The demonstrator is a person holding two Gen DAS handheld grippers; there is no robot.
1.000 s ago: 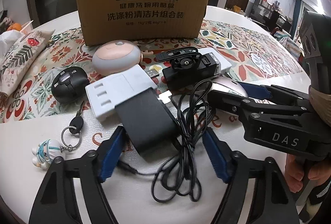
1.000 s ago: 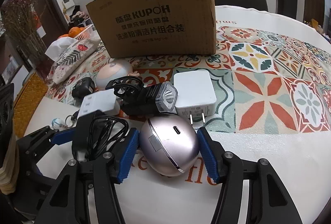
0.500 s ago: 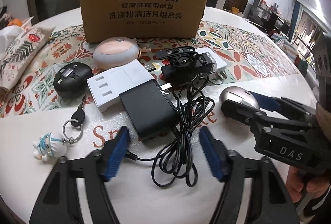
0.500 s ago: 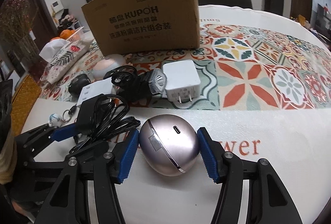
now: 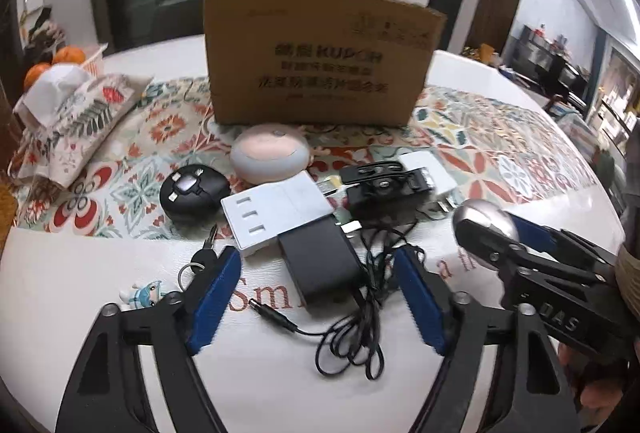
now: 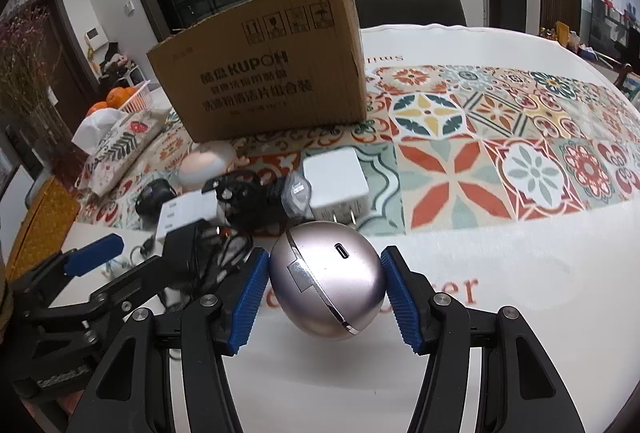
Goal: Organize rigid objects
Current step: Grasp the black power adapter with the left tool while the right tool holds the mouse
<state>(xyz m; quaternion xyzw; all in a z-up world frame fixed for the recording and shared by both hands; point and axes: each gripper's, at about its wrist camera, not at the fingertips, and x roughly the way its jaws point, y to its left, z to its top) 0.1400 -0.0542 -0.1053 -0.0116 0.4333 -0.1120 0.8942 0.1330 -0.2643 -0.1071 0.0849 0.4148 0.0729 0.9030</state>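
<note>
My right gripper (image 6: 324, 293) is shut on a silver egg-shaped device (image 6: 326, 279) and holds it above the white tabletop; it also shows in the left wrist view (image 5: 486, 223). My left gripper (image 5: 320, 297) is open and empty, its blue pads on either side of a black power adapter (image 5: 320, 259) with a tangled black cable (image 5: 360, 317). Behind it lie a white power strip (image 5: 272, 213), a black bike light (image 5: 384, 189), a white charger (image 6: 336, 185), a pink round device (image 5: 270, 157) and a black round gadget (image 5: 192, 195).
An open cardboard box (image 5: 316, 61) stands at the back of the patterned table runner (image 6: 500, 153). A key with a figurine keyring (image 5: 148, 293) lies at the left. A floral tissue pouch (image 5: 72, 113) and oranges (image 5: 60, 61) are at the far left.
My right gripper has lifted the silver device and drawn it back and to the right. My left gripper has pulled back from the adapter, and both views have risen.
</note>
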